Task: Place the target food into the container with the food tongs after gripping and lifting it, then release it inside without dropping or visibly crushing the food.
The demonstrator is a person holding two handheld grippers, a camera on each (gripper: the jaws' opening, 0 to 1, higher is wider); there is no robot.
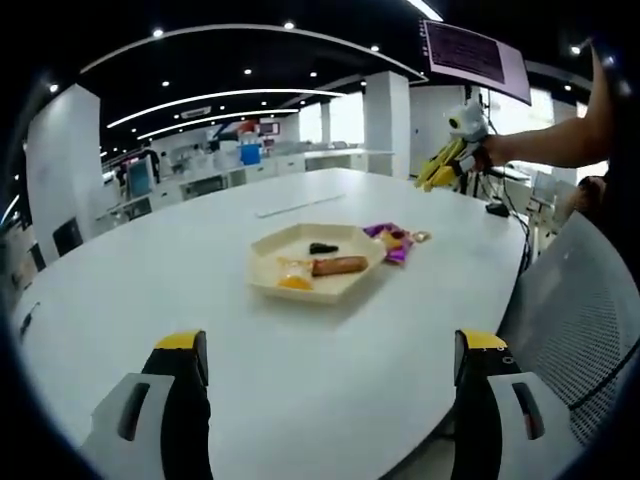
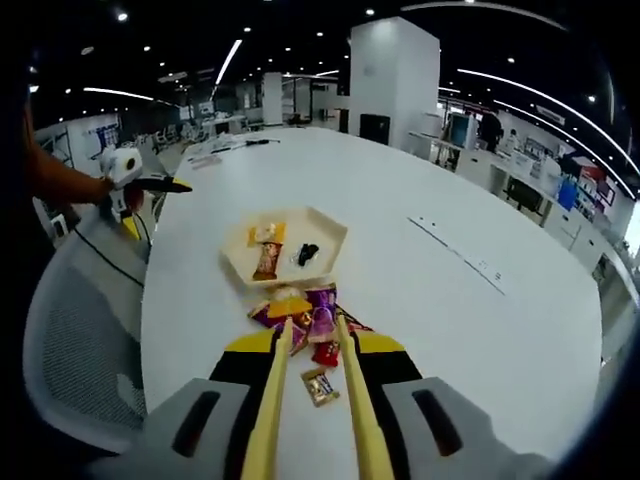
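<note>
Your white worktop (image 2: 480, 330) carries a hexagonal tray (image 2: 285, 247) already holding a sausage-like piece and wrapped snacks, and just before it lies a heap of wrapped candies (image 2: 305, 318), the likely target food. The step in hand looks like the approach: your yellow tongs (image 2: 313, 322), held in the right gripper, stand slightly parted and empty over that heap, so next lower and close gently on one piece. Your left gripper (image 1: 330, 355) stands wide open, holding nothing.
</note>
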